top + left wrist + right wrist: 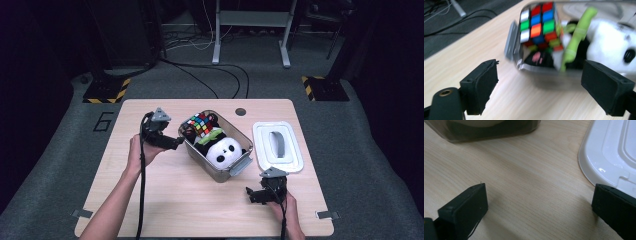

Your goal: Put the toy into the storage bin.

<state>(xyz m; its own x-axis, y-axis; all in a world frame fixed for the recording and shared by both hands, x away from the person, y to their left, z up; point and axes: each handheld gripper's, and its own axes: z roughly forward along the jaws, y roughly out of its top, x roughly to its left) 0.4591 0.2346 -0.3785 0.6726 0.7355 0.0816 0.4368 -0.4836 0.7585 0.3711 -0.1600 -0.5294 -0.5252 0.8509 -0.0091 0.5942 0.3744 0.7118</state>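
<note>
My left claw (pixel 176 143) sits just beside the near-left end of the clear bin (pixel 192 150) on the worktop (pixel 165 200), with its jaws spread wide and nothing between them. From the left gripper view, the bin's end wall and its grey latch flap lie straight ahead of the claw, a short way off and not touching either pad. Inside the bin I see the colour cube (pixel 539 22) standing at the end nearest the left claw, a green strip (pixel 576 37) leaning beside it, and the panda plush (pixel 225 149) filling the rest.

My right claw (pixel 251 194) rests low over the worktop near the front edge, jaws also wide apart and empty. In the right gripper view, the bin's corner is ahead to one side and the white lid (pixel 609 152) lies flat just beside the other jaw, apart from the bin.
</note>
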